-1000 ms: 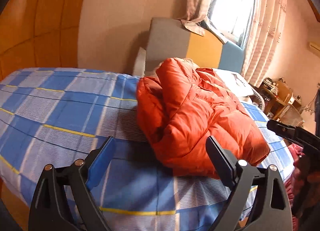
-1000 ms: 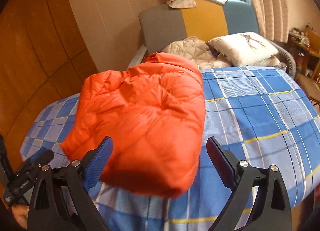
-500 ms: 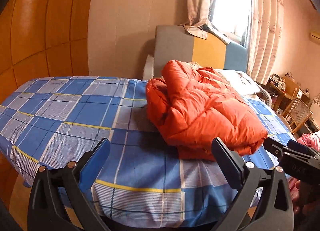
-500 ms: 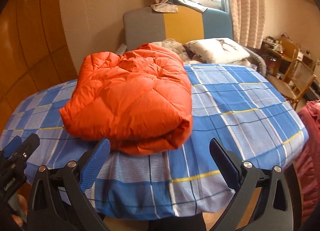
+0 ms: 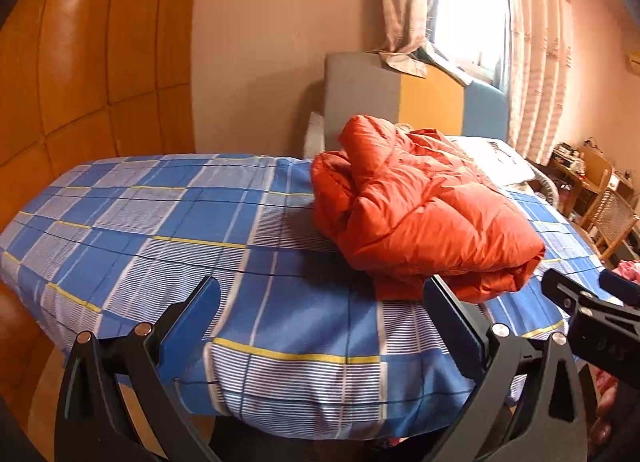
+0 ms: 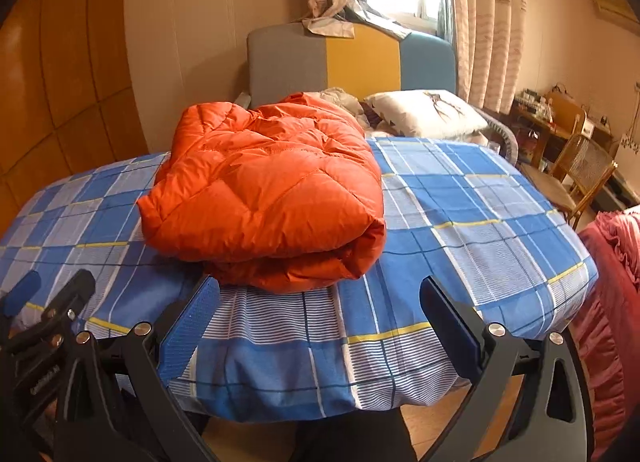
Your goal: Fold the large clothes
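Observation:
An orange puffer jacket (image 5: 416, 206) lies folded in a thick bundle on the blue checked cloth of the table (image 5: 168, 222). It also shows in the right wrist view (image 6: 264, 190), on the same table (image 6: 472, 214). My left gripper (image 5: 320, 310) is open and empty, held off the table's near edge, left of the jacket. My right gripper (image 6: 318, 306) is open and empty, held off the near edge just in front of the jacket. The right gripper shows at the right of the left wrist view (image 5: 592, 302); the left one shows at the left of the right wrist view (image 6: 44, 302).
A grey, yellow and blue sofa (image 6: 352, 58) with a white pillow (image 6: 424, 110) stands behind the table under a curtained window. A wooden chair (image 6: 580, 174) and a cluttered desk stand at the right. Red fabric (image 6: 608, 302) lies at the right edge.
Both grippers have drawn back from the jacket to beyond the table's near edge. The jacket lies still in its folded bundle.

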Available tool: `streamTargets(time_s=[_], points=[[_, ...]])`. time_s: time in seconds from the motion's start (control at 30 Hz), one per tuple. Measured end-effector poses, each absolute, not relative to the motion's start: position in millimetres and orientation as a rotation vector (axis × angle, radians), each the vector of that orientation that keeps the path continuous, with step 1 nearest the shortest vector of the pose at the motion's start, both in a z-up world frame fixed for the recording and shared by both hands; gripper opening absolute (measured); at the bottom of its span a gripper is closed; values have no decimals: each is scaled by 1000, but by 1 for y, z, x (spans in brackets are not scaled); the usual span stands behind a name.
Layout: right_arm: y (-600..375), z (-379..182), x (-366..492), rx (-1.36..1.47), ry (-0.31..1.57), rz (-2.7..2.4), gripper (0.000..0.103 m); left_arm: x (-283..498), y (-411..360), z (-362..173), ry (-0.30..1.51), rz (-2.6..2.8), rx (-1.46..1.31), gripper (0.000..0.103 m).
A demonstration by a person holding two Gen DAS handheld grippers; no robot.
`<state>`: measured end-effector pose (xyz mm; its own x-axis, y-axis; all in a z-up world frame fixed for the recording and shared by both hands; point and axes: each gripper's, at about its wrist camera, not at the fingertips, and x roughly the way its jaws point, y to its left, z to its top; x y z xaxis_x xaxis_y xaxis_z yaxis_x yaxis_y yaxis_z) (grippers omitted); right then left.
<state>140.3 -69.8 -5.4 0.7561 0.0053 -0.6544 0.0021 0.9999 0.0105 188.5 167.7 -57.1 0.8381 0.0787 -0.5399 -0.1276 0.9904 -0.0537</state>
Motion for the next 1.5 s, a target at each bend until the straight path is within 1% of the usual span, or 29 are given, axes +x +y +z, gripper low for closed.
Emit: streamTargets(time_s=[0.43,1.5], points=[[-65,-2,129,-21,670,-17,100,176,162,-52,539,131,-72,101],[-68,-3,128,-3,660,-37,100,169,155,-41,527,76,-73,101]])
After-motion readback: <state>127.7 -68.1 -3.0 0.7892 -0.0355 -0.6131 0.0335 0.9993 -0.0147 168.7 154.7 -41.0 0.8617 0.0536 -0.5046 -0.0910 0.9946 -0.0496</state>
